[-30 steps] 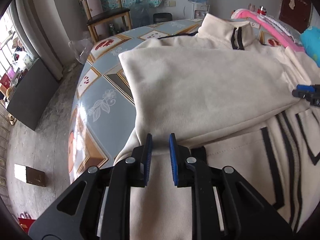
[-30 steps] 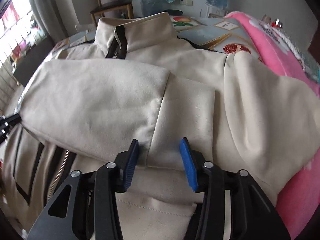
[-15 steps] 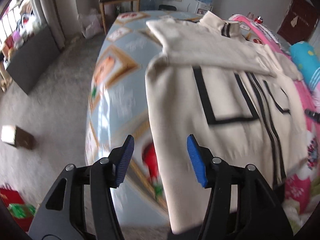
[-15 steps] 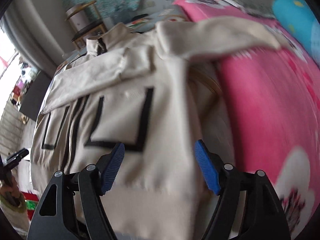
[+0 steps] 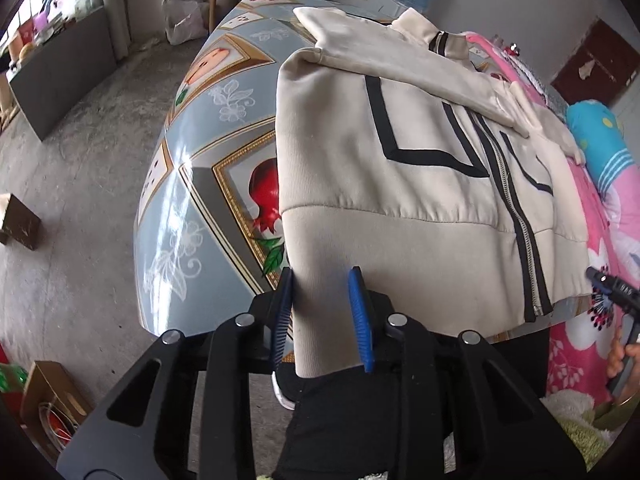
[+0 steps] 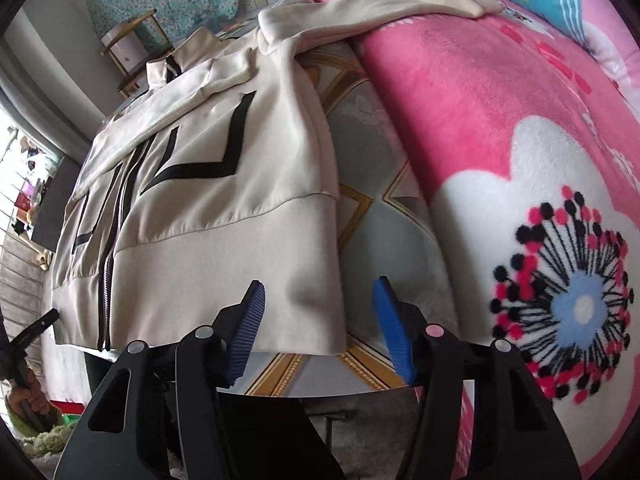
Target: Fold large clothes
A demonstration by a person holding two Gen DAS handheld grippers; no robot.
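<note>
Table (image 5: 192,184): one jacket (image 5: 400,208), two tools.

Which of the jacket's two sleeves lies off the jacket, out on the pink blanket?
The right-side sleeve: it stretches onto the pink blanket. The other sleeve lies folded across the jacket's chest.

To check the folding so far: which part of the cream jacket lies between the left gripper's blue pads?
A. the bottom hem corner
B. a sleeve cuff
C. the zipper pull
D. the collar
A: in the left wrist view the jacket's ribbed hem corner hangs between the left gripper's closing pads.
</note>
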